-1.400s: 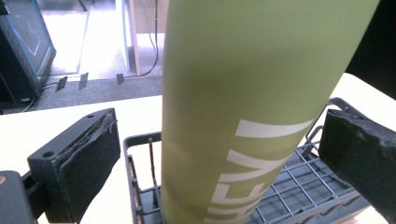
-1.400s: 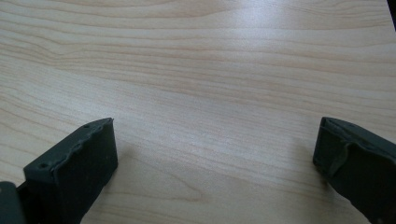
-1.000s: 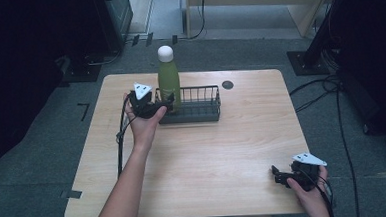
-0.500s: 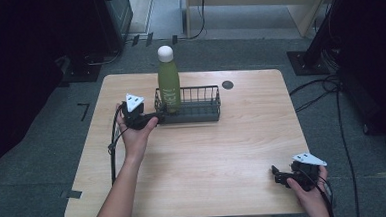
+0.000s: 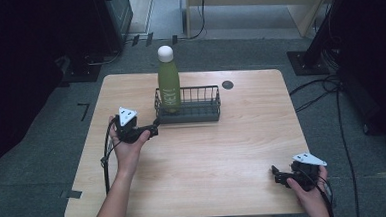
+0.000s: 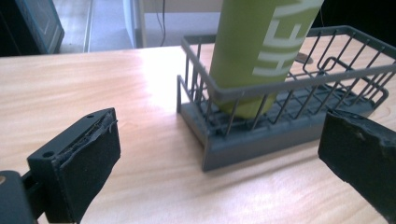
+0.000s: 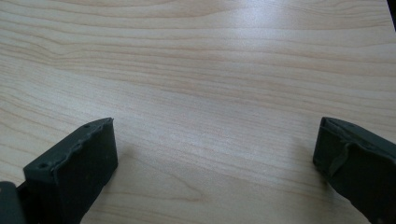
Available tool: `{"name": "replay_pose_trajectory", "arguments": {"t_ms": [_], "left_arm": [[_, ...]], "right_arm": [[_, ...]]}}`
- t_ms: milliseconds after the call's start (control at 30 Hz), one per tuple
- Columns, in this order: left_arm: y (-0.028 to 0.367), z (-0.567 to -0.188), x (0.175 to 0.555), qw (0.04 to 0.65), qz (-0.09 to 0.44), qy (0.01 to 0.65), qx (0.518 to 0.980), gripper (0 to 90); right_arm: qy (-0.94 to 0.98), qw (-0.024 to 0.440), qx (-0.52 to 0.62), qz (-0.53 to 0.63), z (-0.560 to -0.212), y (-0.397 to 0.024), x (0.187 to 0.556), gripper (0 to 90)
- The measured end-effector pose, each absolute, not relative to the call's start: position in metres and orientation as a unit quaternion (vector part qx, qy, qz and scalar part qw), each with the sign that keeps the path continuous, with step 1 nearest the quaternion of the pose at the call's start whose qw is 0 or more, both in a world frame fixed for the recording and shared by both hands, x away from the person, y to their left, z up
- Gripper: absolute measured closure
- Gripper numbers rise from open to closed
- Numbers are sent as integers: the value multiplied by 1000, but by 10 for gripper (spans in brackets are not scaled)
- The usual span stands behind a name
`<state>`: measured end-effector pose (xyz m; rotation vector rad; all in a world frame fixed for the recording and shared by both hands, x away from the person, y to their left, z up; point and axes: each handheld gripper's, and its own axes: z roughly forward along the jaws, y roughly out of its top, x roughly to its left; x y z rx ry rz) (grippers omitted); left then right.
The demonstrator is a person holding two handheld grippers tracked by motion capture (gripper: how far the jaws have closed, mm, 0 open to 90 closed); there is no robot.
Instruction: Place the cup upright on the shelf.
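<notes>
The green bottle [image 5: 169, 84] with a white cap stands upright in the left end of the wire basket [image 5: 200, 99], which sits at the far middle of the table [image 5: 198, 153]. In the left gripper view the bottle [image 6: 261, 51] rests on the basket floor, just inside the basket's end wall [image 6: 201, 88], and looks settled.

The left gripper [image 5: 149, 132] is just beside the basket's near left corner and apart from it. Its 2 jaws stand wide open with nothing between them, and its view looks straight at the basket's end. The right gripper [image 5: 278, 176] rests at the near right corner of the table, well apart from the basket. Its 2 jaws are also wide open and empty over bare wood [image 7: 201, 93].

Judging from this, the step in hand is clearing the left gripper from the basket now that the bottle stands inside. To do it well:

1. Keep the jaws spread, so neither pad catches a wire or the bottle's side.
2. Move the left gripper along the table toward the near edge, not sideways across the basket's corner; a knock there could shift the basket or rock the tall bottle.
3. Keep the trailing cable away from the basket.
4. Leave the right gripper parked where it is; the step needs only 1 hand.
</notes>
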<state>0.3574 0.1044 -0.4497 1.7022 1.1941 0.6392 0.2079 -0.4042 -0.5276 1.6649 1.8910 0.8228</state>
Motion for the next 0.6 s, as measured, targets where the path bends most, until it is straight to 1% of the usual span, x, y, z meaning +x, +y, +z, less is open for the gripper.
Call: {"name": "replay_pose_trajectory", "arguments": {"t_ms": [600], "left_arm": [[141,-475,323,443,255,506,695,0]], "right_arm": [[693,243,609,301,-528,-404,208,0]]}}
